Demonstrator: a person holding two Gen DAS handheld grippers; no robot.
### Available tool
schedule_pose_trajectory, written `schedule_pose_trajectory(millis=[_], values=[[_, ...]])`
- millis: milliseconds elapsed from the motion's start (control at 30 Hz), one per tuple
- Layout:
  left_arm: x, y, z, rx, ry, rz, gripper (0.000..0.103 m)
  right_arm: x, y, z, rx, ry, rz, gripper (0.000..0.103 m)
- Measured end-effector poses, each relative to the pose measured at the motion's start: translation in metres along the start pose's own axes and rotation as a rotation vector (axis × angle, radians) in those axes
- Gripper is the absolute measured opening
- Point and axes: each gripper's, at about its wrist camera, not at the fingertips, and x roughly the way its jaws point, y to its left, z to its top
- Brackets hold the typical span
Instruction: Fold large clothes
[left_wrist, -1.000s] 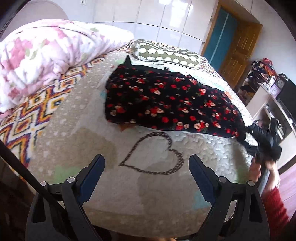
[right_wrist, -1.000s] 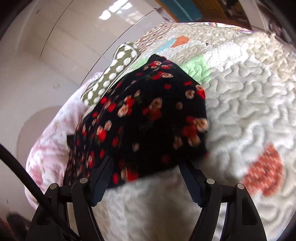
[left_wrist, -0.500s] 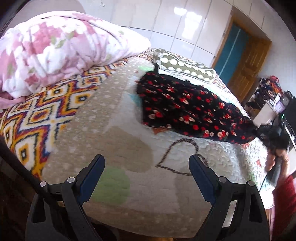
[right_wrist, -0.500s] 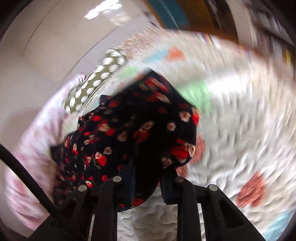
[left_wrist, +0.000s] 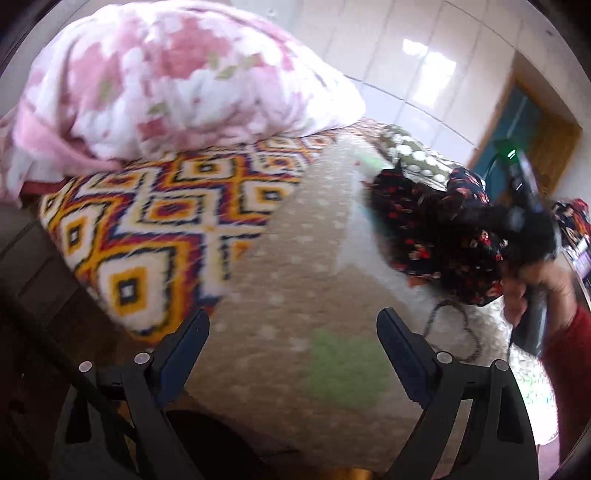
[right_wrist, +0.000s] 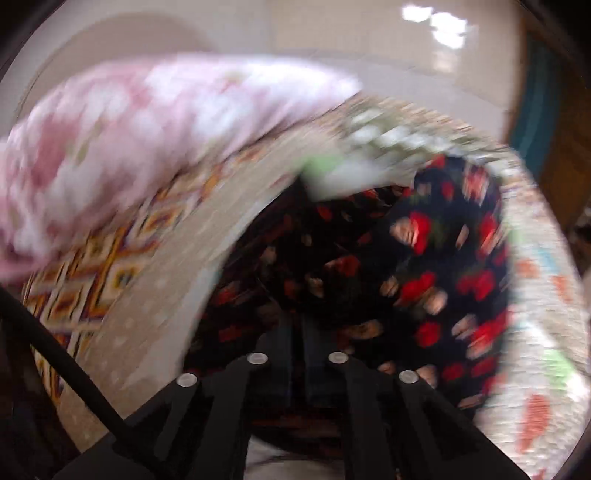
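Left wrist view: you're holding the left gripper (left_wrist: 291, 341) w/ jaws standing wide apart, nothing btwn them; it's hovering over the quilt (left_wrist: 295, 266), above the tan dotted patch and a green blob; the dress (left_wrist: 439, 236), black w/ red flowers, is sitting bunched toward the right side of the bed, partly lifted off the quilt; your right hand (left_wrist: 535, 291), red sleeve (left_wrist: 565, 354) showing, is gripping the handle of the right gripper (left_wrist: 517, 221), which is pinching the dress's near end up; a pink floral blanket (left_wrist: 166, 85) is piled at the top left, lying on a diamond-pattern spread (left_wrist: 147, 221); a green dotted pillow (left_wrist: 417, 155) is lying just behind the dress; a wooden door (left_wrist: 546, 147) is showing at the far right.

Right wrist view: pic is badly blurred; the right gripper (right_wrist: 299, 354) is pressed together on the dress (right_wrist: 406, 266), fabric filling the middle of the frame and draping away from the fingers; quilt (right_wrist: 535, 332) is curving round to the right; blanket (right_wrist: 129, 140) is smearing across the upper left; the spread (right_wrist: 92, 280) is lying below it; pillow (right_wrist: 388, 140) is only just readable beyond the dress.
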Motion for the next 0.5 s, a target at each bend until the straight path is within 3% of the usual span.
schedule_pose_trajectory(millis=[100,200,367,500], values=[[0.001,0.013,-0.002,-0.022,0.008,0.019,0.091,0.037,0.036,-0.026,-0.068,0.109,0.131,0.000],[0.002,0.014,0.002,-0.019,0.007,0.015,0.091,0.031,0.057,-0.044,-0.154,0.072,0.086,0.001],[0.005,-0.016,0.020,0.042,-0.006,-0.058,0.091,-0.014,0.016,-0.062,-0.036,0.014,0.118,0.005],[0.021,-0.063,0.041,0.115,0.029,-0.197,0.092,-0.052,-0.040,-0.092,0.073,-0.013,0.115,0.023]])
